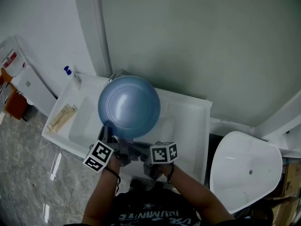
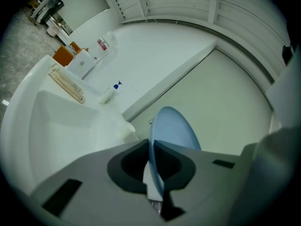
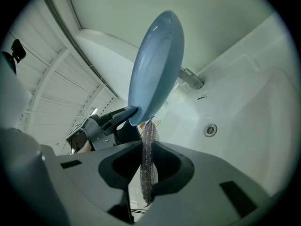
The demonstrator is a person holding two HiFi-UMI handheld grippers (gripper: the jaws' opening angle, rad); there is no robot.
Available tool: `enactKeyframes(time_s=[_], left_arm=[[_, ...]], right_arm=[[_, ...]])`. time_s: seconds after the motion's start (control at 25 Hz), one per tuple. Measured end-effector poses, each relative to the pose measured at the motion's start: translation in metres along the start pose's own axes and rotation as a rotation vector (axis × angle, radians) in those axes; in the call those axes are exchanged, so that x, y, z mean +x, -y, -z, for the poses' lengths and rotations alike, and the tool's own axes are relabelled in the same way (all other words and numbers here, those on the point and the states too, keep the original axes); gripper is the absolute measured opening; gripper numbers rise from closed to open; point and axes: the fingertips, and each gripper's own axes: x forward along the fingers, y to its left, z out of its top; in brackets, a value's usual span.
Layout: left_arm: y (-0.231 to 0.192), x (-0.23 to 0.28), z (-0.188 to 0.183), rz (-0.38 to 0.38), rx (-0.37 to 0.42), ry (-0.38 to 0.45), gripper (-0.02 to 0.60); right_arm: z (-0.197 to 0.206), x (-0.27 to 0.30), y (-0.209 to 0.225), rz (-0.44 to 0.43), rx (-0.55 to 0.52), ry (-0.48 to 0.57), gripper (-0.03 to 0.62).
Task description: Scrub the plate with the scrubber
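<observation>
A round blue plate [image 1: 129,107] is held upright over the white sink [image 1: 188,121]. My left gripper [image 1: 109,134] is shut on the plate's lower rim; in the left gripper view the plate [image 2: 171,128] stands edge-on between the jaws [image 2: 154,173]. My right gripper [image 1: 149,155] is shut on a grey mesh scrubber [image 3: 148,157], which hangs flat between its jaws. In the right gripper view the scrubber's top edge touches the plate's [image 3: 157,60] bottom rim, right next to the left gripper's fingers [image 3: 115,117].
A faucet [image 3: 190,78] juts from the sink's back edge and a drain [image 3: 210,130] sits in the basin. A bottle with a blue pump [image 1: 71,76] and a bundle of wooden sticks [image 1: 62,117] lie on the sink's left ledge. A white toilet [image 1: 244,171] stands to the right.
</observation>
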Motion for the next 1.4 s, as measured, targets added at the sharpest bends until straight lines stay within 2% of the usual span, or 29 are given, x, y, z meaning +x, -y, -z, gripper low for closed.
enactKeyframes(time_s=[0.16, 0.44, 0.68, 0.88, 1.0, 1.16, 1.4], left_arm=[[0.002, -0.001, 0.009, 0.012, -0.034, -0.033, 0.028], [-0.01, 0.0, 0.001, 0.002, -0.025, -0.044, 0.028], [-0.046, -0.006, -0.003, -0.07, 0.041, -0.089, 0.028], [-0.071, -0.014, 0.013, -0.126, 0.06, -0.15, 0.028], [-0.084, -0.018, 0.027, -0.153, 0.063, -0.203, 0.028], [-0.1, -0.017, 0.054, -0.186, 0.08, -0.312, 0.028], [-0.112, -0.006, 0.096, -0.203, 0.145, -0.501, 0.028]], right_arm=[[0.002, 0.003, 0.002, 0.0, 0.015, 0.001, 0.078], [0.005, -0.011, 0.016, 0.044, 0.0, -0.004, 0.078], [-0.006, -0.051, 0.051, 0.176, -0.024, 0.032, 0.078], [-0.023, -0.094, 0.082, 0.318, -0.046, 0.095, 0.078], [-0.036, -0.117, 0.097, 0.395, -0.065, 0.14, 0.078], [-0.055, -0.137, 0.104, 0.453, -0.091, 0.194, 0.078], [-0.064, -0.145, 0.105, 0.478, -0.116, 0.225, 0.078]])
